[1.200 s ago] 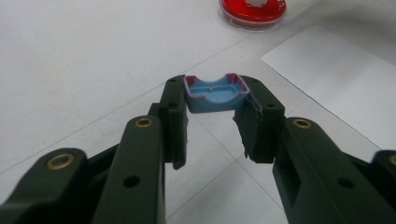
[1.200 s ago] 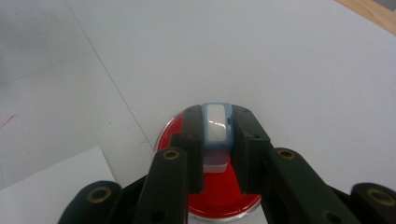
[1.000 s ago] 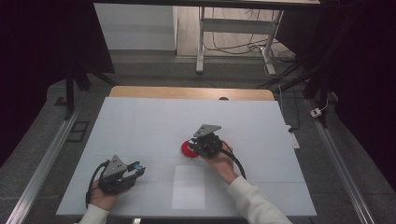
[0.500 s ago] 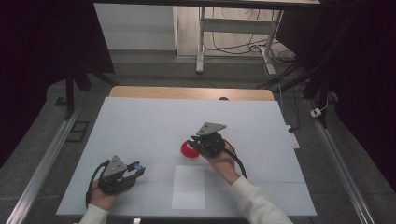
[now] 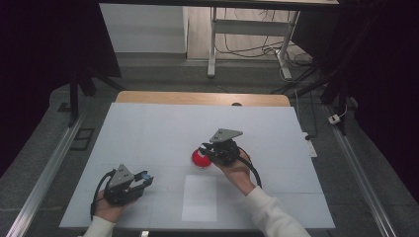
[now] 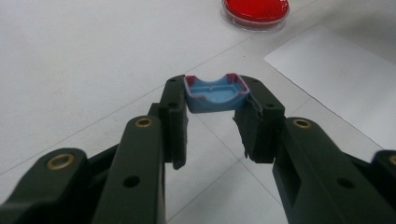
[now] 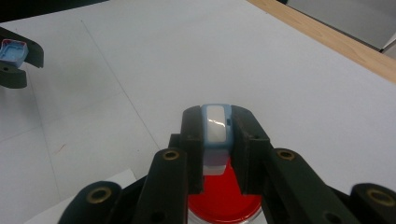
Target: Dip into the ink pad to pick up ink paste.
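Two grippers: each pinches one small blue piece, so both halves of the work are in hand at once.
Left gripper point(image 6: 212, 100): its jaws are pressed onto a small blue tray-like cap point(image 6: 214, 93), hollow side up, with reddish smears along its rim; in the high view this gripper point(image 5: 141, 178) sits low near the front left corner of the tabletop point(image 5: 148, 128).
Right gripper point(image 7: 215, 135): its jaws are clamped on a narrow light-blue piece with a white face point(image 7: 216, 128), held upright directly above the red dish point(image 7: 223, 196); in the high view this gripper point(image 5: 210, 148) is near the middle of the tabletop.
Red dish point(image 5: 200, 158): a shallow, round, clear-walled dish holding a red filling; I cannot tell whether that filling is liquid or gel. Nothing else lies in it.
White sheet point(image 5: 200, 197): flat on the tabletop toward the front edge, just in front of the dish, with nothing on it.
Progress, as a judgement: the two blue pieces look like parts of one small item taken apart, one poised over the dish, the other held well apart from it.
Left to do, as a judgement: dipping or touching the piece to the red filling, then bringing the two parts back together or setting them down.
Unclear: whether the white-faced piece touches the filling.
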The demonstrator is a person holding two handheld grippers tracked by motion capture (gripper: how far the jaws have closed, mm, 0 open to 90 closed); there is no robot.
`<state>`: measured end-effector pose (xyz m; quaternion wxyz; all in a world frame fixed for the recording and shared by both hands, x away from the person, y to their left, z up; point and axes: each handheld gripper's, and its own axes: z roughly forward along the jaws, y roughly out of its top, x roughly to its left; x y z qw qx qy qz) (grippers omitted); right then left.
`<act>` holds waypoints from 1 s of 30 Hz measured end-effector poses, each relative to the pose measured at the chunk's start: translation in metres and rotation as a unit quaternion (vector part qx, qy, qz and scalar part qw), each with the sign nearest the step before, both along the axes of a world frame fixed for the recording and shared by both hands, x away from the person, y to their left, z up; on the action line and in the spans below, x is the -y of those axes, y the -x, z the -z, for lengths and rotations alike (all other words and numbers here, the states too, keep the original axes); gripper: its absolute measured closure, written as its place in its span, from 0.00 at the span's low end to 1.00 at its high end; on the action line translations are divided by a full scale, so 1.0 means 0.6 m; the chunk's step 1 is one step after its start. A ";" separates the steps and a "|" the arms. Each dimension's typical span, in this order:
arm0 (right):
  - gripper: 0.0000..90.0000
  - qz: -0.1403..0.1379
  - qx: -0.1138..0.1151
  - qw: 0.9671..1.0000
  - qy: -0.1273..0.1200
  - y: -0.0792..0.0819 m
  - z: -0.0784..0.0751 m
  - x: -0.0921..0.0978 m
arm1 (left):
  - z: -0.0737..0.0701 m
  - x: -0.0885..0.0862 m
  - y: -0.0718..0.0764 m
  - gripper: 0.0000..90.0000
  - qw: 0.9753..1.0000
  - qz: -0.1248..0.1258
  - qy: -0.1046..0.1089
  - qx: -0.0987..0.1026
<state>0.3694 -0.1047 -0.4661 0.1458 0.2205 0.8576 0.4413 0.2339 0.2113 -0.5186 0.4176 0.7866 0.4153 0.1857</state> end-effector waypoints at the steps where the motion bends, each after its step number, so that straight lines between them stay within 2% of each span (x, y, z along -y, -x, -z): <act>1: 0.84 0.000 0.000 1.000 0.000 0.000 0.000 0.000 | 0.000 0.000 0.000 0.71 1.000 0.000 0.000 0.000; 30: 0.84 -0.009 0.004 1.000 -0.005 0.009 -0.008 -0.002 | 0.001 0.001 -0.001 0.71 1.000 -0.001 -0.002 -0.001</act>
